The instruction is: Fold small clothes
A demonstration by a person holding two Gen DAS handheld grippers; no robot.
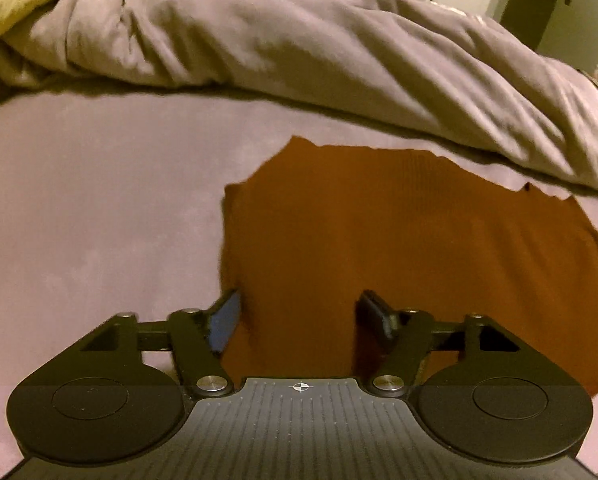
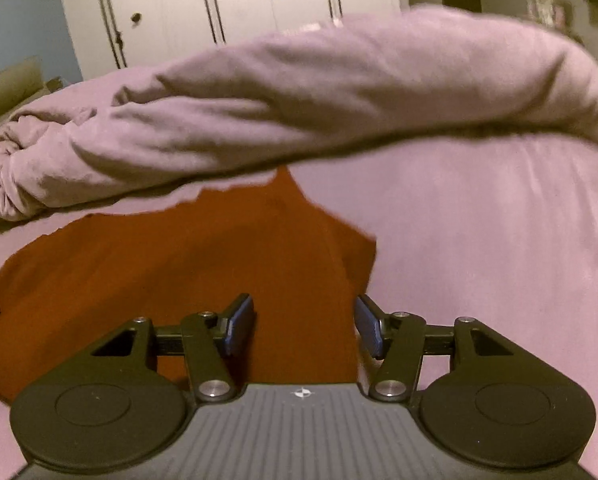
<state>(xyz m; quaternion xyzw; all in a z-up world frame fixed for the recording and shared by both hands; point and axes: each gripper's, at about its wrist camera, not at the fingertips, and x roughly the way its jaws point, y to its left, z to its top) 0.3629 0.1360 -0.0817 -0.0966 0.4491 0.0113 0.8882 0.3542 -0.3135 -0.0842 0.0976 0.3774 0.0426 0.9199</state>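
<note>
Across the mauve bedsheet, below a bunched mauve duvet, lies a flat rust-brown knit garment: light, limp, likely to drape and slide, best pinched at its near corners. Left gripper and right gripper hover over those edges, jaws parted, holding nothing.

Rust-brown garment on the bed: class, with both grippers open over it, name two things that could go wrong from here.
1. The rust-brown garment lies close against the bunched duvet, so a fold away from the grippers may catch on it.
2. The left gripper and right gripper each straddle a side edge; closing could pinch the purple sheet as well.
</note>
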